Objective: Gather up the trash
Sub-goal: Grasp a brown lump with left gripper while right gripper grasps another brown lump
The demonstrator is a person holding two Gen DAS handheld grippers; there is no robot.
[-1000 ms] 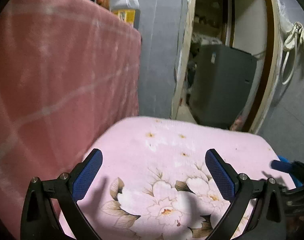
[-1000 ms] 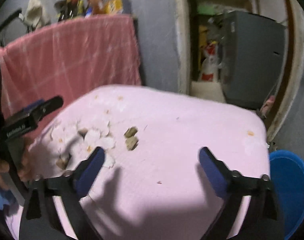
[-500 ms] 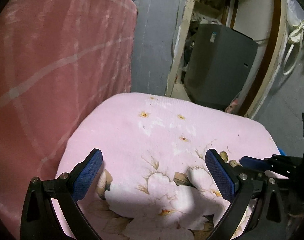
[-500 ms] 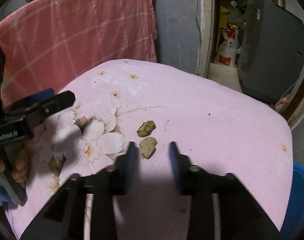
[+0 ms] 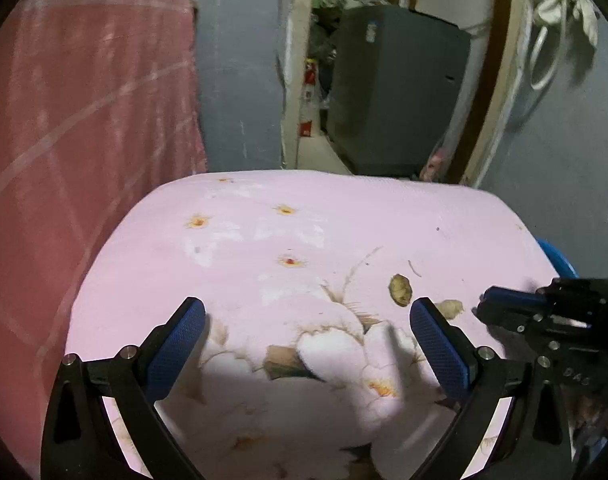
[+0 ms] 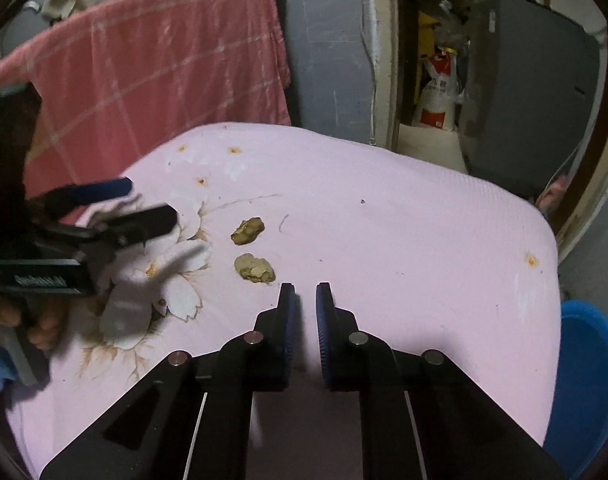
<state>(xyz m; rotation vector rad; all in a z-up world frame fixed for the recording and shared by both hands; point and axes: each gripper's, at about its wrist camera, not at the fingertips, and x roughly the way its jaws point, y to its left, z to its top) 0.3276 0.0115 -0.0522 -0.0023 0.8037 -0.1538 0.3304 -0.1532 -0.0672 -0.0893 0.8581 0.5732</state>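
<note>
Two brownish lumps of trash lie on a pink flowered cover (image 6: 384, 220): the far lump (image 6: 247, 231) (image 5: 400, 289) and the near lump (image 6: 255, 268) (image 5: 451, 307). My right gripper (image 6: 306, 292) hovers just to the near right of the near lump, shut, its blue pads drawn to a thin slit with nothing between them. In the left wrist view its tips (image 5: 486, 308) sit right beside that lump. My left gripper (image 5: 308, 320) (image 6: 147, 204) stands wide open over the flower print, left of the lumps, with nothing in it.
A blue bin (image 6: 584, 360) (image 5: 560, 260) stands off the cover's right edge. A red checked towel (image 6: 163, 60) hangs behind at the left. A grey appliance (image 5: 396, 92) fills the doorway beyond. A thin strand (image 6: 283, 222) lies near the far lump. A hand (image 6: 43, 320) holds the left gripper.
The right gripper's jaws went from wide open to shut, empty, and it came closer to the lumps. The left gripper swung toward the lumps, which now show in its view.
</note>
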